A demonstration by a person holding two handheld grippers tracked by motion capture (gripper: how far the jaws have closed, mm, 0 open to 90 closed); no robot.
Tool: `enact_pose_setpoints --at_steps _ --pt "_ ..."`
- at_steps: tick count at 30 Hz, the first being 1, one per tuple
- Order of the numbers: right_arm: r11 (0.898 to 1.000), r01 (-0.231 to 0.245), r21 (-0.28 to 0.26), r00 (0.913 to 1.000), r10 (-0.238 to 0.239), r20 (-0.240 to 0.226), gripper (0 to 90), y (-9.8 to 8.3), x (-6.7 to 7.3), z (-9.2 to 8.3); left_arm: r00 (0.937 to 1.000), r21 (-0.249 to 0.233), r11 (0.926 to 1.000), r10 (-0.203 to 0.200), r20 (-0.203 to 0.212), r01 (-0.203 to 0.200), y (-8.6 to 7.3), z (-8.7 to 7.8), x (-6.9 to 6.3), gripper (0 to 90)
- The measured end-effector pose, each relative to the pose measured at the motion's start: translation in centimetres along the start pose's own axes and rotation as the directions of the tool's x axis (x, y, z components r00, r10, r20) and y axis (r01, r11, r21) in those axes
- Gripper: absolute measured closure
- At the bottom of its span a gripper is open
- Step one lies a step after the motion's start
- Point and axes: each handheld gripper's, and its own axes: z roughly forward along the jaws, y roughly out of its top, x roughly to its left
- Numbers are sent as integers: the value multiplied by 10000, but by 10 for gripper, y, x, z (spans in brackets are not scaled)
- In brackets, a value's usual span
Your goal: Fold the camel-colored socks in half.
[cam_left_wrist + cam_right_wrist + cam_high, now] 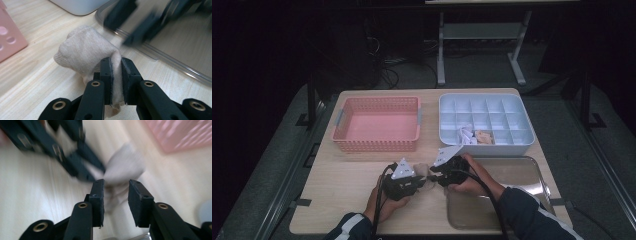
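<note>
1. Left gripper fingers pinch a beige sock, bunched just beyond them on the bench.
2. Right gripper fingers stand apart, the sock just ahead.
3. Risk: the thin pinch slipping if tugged.

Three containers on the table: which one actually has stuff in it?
The white divided organizer at the far right: a few small items sit in its near compartments. The pink basket on the far left and the metal tray on the near right hold nothing.
</note>
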Motion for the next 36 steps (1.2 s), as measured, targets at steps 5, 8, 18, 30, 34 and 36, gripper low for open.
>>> enact_pose_setpoints --at_steps 5,8,18,30,34,36 --pt "9948 -434 -925 9986 459 255 634 10 0 -6 9999 -32 9999 107 -5 -107 1 4 -4 799" --pt "9927 -872 -830 9954 902 336 630 9 -3 4 9992 51 9992 385 -72 -385 1 5 -7 794" --pt "9920 -1260 -80 9917 1262 260 681 -4 -16 25 9982 47 9982 591 79 -591 0 3 -11 671" --pt "9946 -1031 138 9932 1022 550 688 -6 -11 26 9975 -818 9966 132 687 -76 0 -24 -1 691" --pt "9959 -879 214 9941 863 653 689 -7 -10 27 9937 -159 9973 728 852 -717 -4 -7 -11 699" --pt "9960 -864 221 9943 847 654 688 -7 -9 27 9909 60 9934 1135 730 -1142 -5 -3 -13 719"
